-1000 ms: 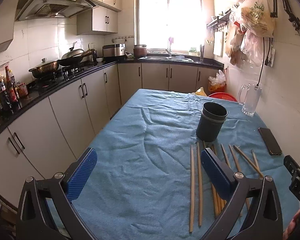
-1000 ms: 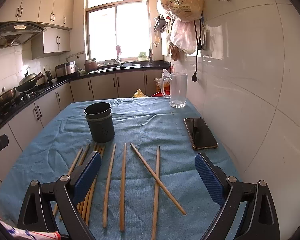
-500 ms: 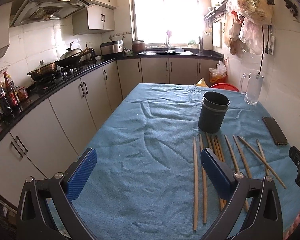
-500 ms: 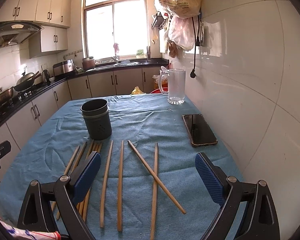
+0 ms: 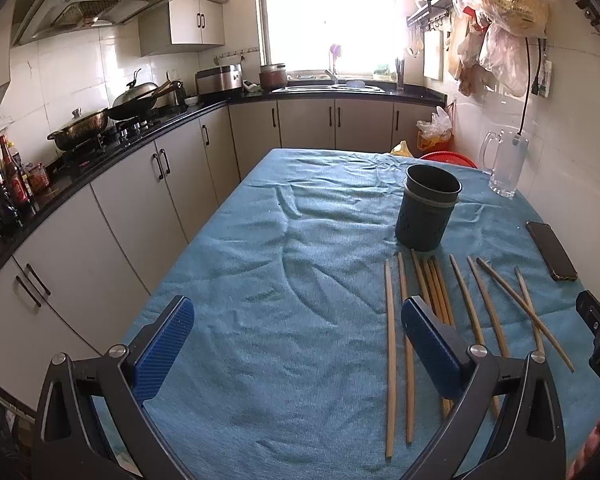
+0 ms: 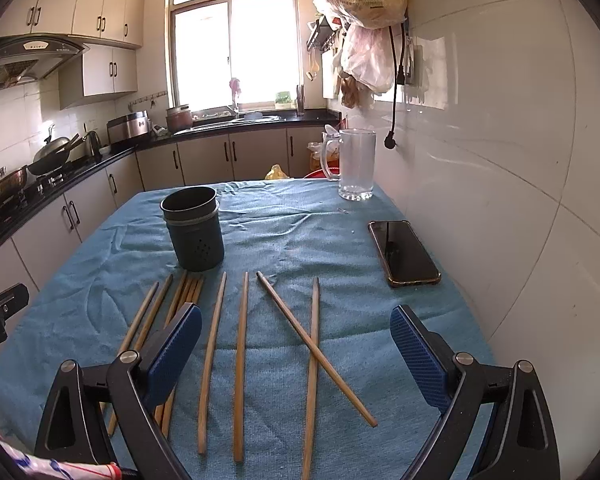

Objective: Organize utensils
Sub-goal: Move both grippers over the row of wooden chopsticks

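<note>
Through the left wrist camera I see my left gripper (image 5: pixel 298 344) spread wide with nothing between its blue pads, hovering over the near part of the blue tablecloth (image 5: pixel 260 280). The wooden chopsticks (image 5: pixel 440 300) lie loose on the cloth to the right of centre, roughly side by side and pointing away from me, a few bunched together and two crossing at the far right. Just beyond their far tips stands the dark utensil holder (image 5: pixel 426 208), upright. A glass mug (image 5: pixel 504 168) stands farther off by the right wall, and a black phone (image 5: pixel 551 250) lies flat near the right edge. Through the right wrist camera, my right gripper (image 6: pixel 296 348) is likewise wide apart and holding nothing, poised over the chopsticks (image 6: pixel 240 340), several of which run between its pads. The utensil holder (image 6: pixel 194 230) stands past them to the left, the phone (image 6: pixel 404 252) to the right, the glass mug (image 6: pixel 356 166) at the far end.
</note>
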